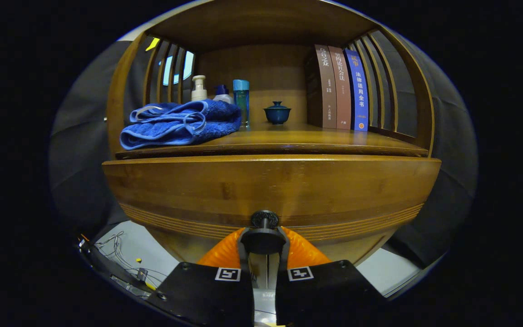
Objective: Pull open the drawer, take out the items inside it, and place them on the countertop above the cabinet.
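Gripper view of a wooden cabinet at the drawer-pulling step. The gripper (265,238) has its two orange fingers (223,252) drawn together around the stem of the dark round knob (264,219), which sits low at the middle of the drawer front (270,188). Both fingers appear to press on the knob, though the contact itself is partly masked by the black fingertip piece. The drawer front stands slightly proud of the countertop (288,138) directly above the knob, which suggests the drawer is only just started or barely open; its inside is not visible, so the items within cannot be told. On the countertop, above and to the left of the knob, lies a folded blue towel (180,122) with bottles (241,97) behind it; straight above the knob stands a small lidded cup (277,112); above and to the right stand books (341,88). Next move, as judged: a straight, level pull back on the knob, holding the grip firm so the fingers do not slip off.
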Available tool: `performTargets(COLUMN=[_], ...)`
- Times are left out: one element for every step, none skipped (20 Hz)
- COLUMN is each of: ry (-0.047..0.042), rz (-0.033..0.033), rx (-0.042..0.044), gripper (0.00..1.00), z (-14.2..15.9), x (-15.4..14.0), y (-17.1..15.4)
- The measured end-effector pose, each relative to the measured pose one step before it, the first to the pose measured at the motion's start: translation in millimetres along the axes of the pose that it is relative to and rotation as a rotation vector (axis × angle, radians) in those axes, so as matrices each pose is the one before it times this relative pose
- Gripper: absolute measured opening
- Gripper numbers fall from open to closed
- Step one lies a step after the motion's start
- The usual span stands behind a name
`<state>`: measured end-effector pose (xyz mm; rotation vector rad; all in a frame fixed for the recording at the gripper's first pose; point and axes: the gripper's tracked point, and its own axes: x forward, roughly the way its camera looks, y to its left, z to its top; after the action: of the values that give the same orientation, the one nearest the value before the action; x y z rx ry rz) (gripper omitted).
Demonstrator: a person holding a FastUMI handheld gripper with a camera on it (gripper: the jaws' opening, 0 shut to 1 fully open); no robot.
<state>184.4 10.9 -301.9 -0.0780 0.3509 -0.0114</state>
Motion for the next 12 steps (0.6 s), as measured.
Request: performTargets(ry=[0.00083, 0.00379, 0.00344, 0.00402, 0.00404, 0.00162, -0.00171, -0.00181, -0.00082, 0.00062, 0.00164, 0.00146], rz=[0.00192, 0.00232, 0.00105, 0.0021, 0.00138, 0.00082, 0.00097, 0.00155, 0.00116, 0.00135, -0.00018, 0.00043], rx=[-0.00426, 0.00199, 0.0052, 0.00881, 0.00546, 0.00155, 0.00236, -0.00033, -0.00304, -0.00577, -0.00602, -0.00589], gripper=[0.23, 0.23, 0.23, 0.23, 0.23, 0.23, 0.23, 0.23, 0.23, 0.23, 0.23, 0.23], z=[-2.43, -2.26, -2.83, -1.66, -2.77, -2.23, -1.74, -2.89, -2.19, -1.93, -2.51, -1.63], x=[-7.7, -7.44, -6.47, -6.08, -7.7, -6.99, -6.21, -6.8, -6.09, -6.11, -5.79, -6.24], y=[-0.86, -0.17, -0.18, 0.13, 1.07, 0.01, 0.58, 0.75, 0.11, -0.06, 0.28, -0.39])
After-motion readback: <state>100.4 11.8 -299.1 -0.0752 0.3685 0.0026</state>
